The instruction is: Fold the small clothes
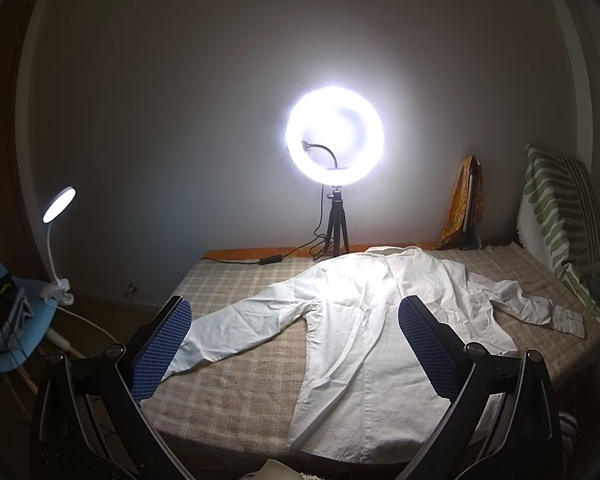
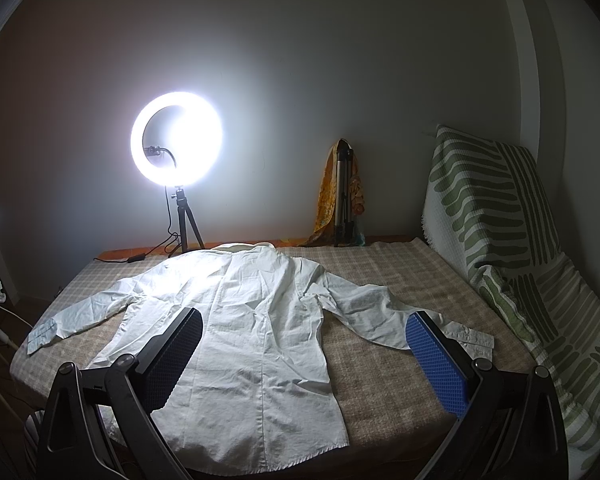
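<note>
Shirt (image 1: pixel 364 320) fabric is looking thin, soft and light, judging by its creases, so it is likely going to drape and slide rather than hold shape. The white garment is lying spread flat, back up, on the checked bed (image 1: pixel 228 392), collar toward the ring light (image 1: pixel 334 136) and both sleeves stretched outward. Sensible holds, I judge, are the sleeve cuffs or the hem corners, pinching a single layer near an edge. Left tongs (image 1: pixel 296 348) are hovering above the near edge of the bed, gaping wide and gripping nothing, with the left sleeve showing just past one pad. Right tongs (image 2: pixel 304 360) are likewise standing wide open and empty over the shirt's lower right side.
</note>
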Motion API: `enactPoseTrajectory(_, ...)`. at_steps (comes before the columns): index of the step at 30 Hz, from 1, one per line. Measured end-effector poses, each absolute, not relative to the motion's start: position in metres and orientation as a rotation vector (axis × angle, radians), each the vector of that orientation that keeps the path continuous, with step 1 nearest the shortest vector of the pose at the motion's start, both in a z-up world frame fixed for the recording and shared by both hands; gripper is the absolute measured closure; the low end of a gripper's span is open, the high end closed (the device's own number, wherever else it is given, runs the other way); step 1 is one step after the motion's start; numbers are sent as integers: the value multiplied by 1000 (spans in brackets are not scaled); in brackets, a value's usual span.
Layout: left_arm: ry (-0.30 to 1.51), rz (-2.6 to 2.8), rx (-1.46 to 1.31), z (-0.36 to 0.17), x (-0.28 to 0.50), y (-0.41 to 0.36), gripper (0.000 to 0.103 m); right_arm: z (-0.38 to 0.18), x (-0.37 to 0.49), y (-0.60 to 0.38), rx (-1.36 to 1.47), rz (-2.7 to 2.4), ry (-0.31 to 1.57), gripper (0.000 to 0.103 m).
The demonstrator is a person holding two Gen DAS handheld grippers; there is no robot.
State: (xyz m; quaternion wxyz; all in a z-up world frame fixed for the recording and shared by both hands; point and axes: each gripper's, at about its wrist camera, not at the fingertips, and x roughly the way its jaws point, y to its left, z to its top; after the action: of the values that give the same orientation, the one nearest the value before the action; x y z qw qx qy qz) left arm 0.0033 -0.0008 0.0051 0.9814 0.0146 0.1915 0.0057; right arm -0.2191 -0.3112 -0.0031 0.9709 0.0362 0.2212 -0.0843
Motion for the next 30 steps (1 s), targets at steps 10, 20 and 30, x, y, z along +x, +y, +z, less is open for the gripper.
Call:
enactPoseTrajectory(10, 385, 12, 30, 4, 4, -1, 0, -2, -218, -313, 76, -168, 447, 0)
enactPoseTrajectory(20, 414, 23, 5, -2, 13, 11, 0, -4, -209, -298, 67, -148, 448, 0)
enactPoseTrajectory(30, 446, 23, -11, -9, 27, 37, 0, -4, -189, -291, 55, -87, 458, 0)
